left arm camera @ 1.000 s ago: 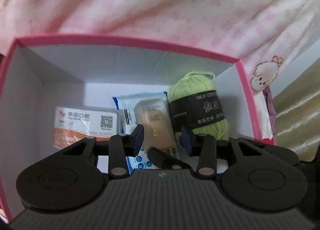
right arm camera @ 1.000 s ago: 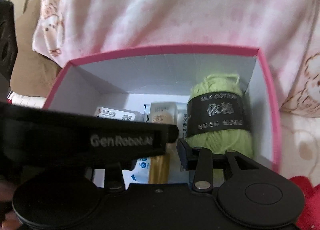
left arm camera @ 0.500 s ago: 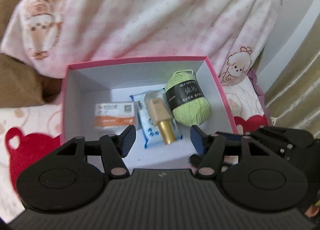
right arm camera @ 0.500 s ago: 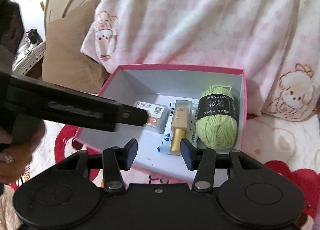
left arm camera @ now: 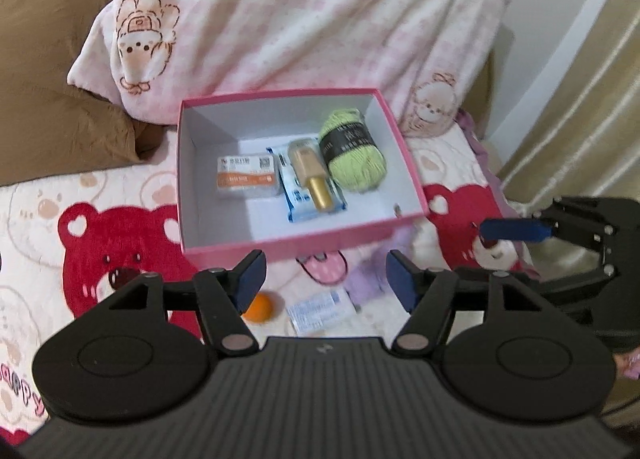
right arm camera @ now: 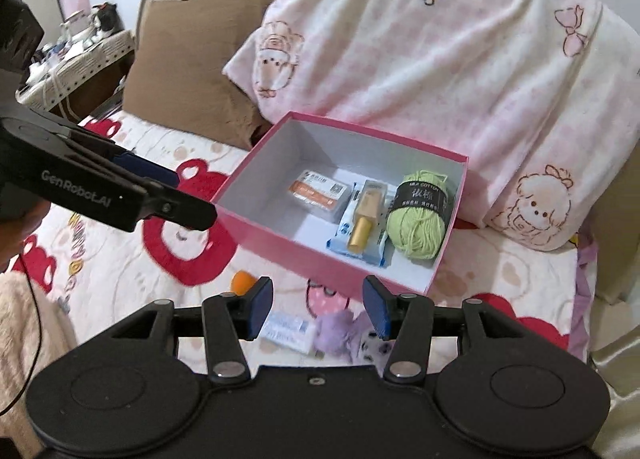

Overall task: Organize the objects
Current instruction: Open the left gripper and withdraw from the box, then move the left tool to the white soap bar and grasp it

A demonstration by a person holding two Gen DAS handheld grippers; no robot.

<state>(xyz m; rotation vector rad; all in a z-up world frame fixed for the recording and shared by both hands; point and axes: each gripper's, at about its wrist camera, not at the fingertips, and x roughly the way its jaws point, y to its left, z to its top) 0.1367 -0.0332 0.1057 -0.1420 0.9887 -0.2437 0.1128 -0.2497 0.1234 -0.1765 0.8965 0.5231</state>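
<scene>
We see both tools empty, jaws opening: left tool (left arm camera: pixel 323 275), right tool (right arm camera: pixel 316 307). Pink box (left arm camera: pixel 404 155) at mid-frame holds green yarn (left arm camera: pixel 354 161).

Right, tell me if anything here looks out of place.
Three things lie loose on the bedspread outside the pink box: a small orange ball, a white packet and a purple plush toy. In the box, the gold-capped bottle lies across the blue-and-white packet.
</scene>
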